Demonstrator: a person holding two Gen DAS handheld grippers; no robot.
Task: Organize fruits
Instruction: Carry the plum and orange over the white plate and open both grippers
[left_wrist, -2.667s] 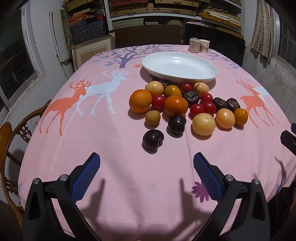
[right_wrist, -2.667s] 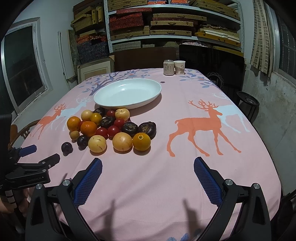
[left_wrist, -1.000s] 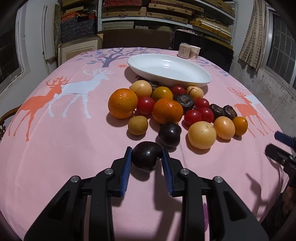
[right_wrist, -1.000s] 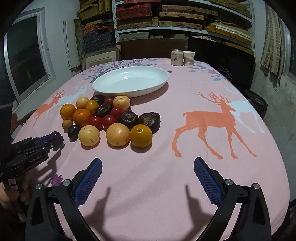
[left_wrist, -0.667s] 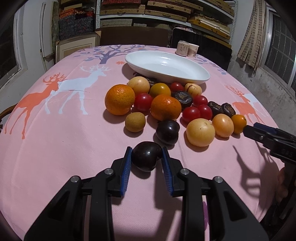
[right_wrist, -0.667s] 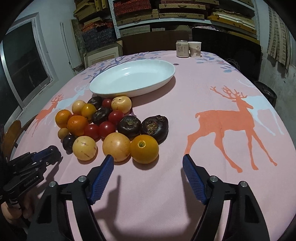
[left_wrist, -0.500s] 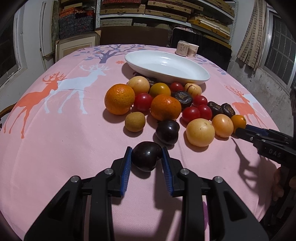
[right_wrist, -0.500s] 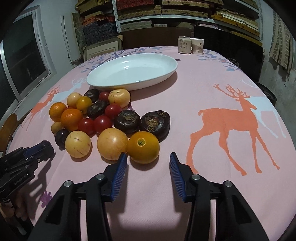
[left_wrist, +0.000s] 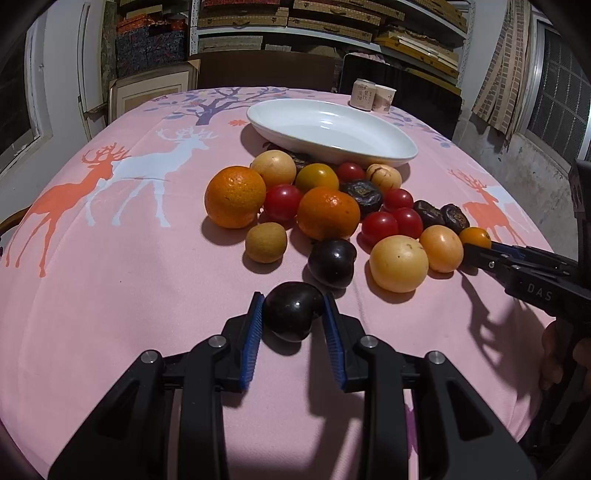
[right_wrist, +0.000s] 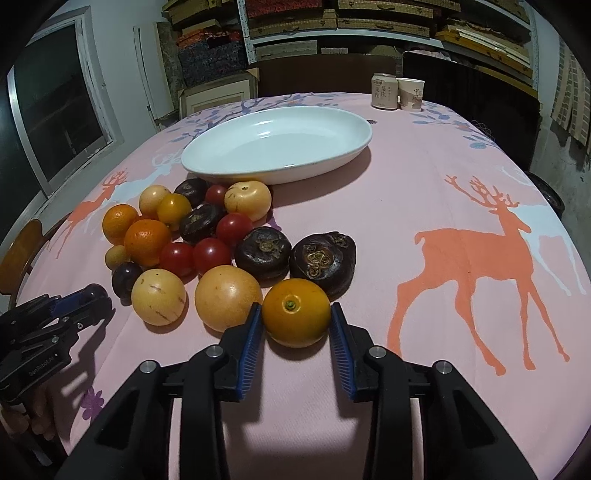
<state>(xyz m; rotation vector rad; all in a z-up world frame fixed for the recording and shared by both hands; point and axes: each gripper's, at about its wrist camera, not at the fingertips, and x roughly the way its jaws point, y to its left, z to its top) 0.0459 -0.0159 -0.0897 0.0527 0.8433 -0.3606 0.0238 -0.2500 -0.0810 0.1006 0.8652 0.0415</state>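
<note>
Stacked shelves (left_wrist: 325, 22) behind; windows (right_wrist: 55, 110) either side.

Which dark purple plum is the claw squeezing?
The nearer plum, pinched in the left gripper. The other plum sits free beside the big orange.

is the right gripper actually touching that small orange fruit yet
Touching. In the right wrist view both blue pads of the right gripper, whose jaws have just been closing, sit flush against the sides of the small orange fruit, no gap showing.
</note>
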